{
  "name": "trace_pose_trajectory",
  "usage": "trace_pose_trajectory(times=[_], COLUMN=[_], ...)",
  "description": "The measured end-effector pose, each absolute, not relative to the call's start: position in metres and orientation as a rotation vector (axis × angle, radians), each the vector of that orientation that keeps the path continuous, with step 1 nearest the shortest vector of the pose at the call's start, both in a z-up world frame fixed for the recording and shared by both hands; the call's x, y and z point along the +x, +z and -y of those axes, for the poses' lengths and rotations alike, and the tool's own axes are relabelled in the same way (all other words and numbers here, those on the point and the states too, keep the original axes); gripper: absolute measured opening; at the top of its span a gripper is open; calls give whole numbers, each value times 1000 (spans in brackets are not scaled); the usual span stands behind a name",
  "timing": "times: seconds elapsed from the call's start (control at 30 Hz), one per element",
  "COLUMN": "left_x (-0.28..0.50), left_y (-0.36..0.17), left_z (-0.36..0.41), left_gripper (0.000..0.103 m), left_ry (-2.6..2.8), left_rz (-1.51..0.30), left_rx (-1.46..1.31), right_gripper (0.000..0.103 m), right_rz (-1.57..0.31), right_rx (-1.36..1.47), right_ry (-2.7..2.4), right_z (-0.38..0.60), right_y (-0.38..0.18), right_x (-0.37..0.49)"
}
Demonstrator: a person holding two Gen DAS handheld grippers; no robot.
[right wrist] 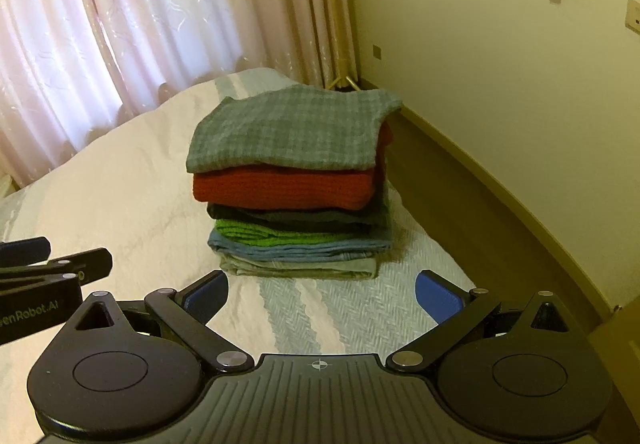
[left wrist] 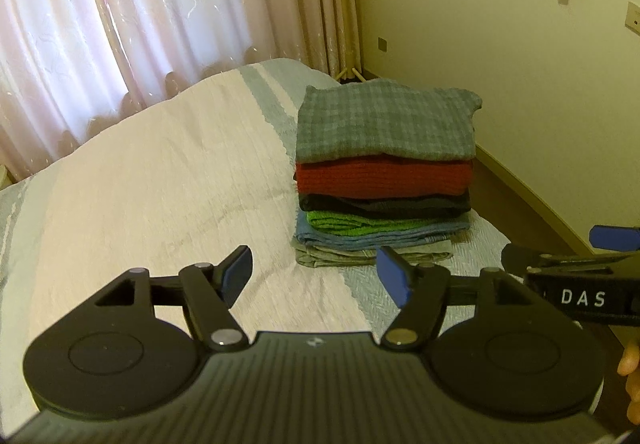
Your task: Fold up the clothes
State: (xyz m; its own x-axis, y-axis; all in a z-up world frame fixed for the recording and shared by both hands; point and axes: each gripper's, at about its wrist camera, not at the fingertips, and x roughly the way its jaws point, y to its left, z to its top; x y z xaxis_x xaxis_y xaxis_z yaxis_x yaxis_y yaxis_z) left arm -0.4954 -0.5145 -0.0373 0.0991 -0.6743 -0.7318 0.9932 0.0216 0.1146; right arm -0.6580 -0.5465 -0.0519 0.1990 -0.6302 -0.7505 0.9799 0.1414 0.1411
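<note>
So the folded stack of clothes (left wrist: 384, 180) sat on the bed (left wrist: 160, 196), over toward the side nearest the wall (left wrist: 500, 44), and I'd guess that was deliberate: it left the big pale stretch of bedspread free as a folding surface. The pile looked neat, with a grey-blue checked piece (right wrist: 288, 132) on top, then a red knit (right wrist: 280, 188), something dark, a green layer (right wrist: 272, 234), a blue one and a pale greenish one at the bottom. Bulkier knits riding high made it look slightly top-heavy, but it stood square enough. The left claw (left wrist: 316, 276) hung in front of the stack with its jaws spread wide and nothing between them, and the right claw (right wrist: 320, 294) was the same, wide open and empty, pointed pretty much straight at the pile from just beside the left one. Both were well short of touching any fabric. My read is that the folding was either finished or between garments, since no loose clothing showed anywhere in either view. Open jaws held level and apart made sense as a ready posture for grabbing whatever came next. Curtains (left wrist: 120, 24) hung behind the bed, nothing else in play.
</note>
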Motion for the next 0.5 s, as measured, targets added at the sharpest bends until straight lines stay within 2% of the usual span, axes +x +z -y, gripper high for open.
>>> trace_pose_trajectory(times=[0.5], left_x=[-498], left_y=[-57], left_z=[520], left_gripper=[66], left_ry=[-1407], left_rz=[-583], left_rx=[736], right_gripper=[102], right_rz=[-618], right_rx=[749], right_ry=[-1261], right_z=[555], right_y=[-63], right_x=[-661])
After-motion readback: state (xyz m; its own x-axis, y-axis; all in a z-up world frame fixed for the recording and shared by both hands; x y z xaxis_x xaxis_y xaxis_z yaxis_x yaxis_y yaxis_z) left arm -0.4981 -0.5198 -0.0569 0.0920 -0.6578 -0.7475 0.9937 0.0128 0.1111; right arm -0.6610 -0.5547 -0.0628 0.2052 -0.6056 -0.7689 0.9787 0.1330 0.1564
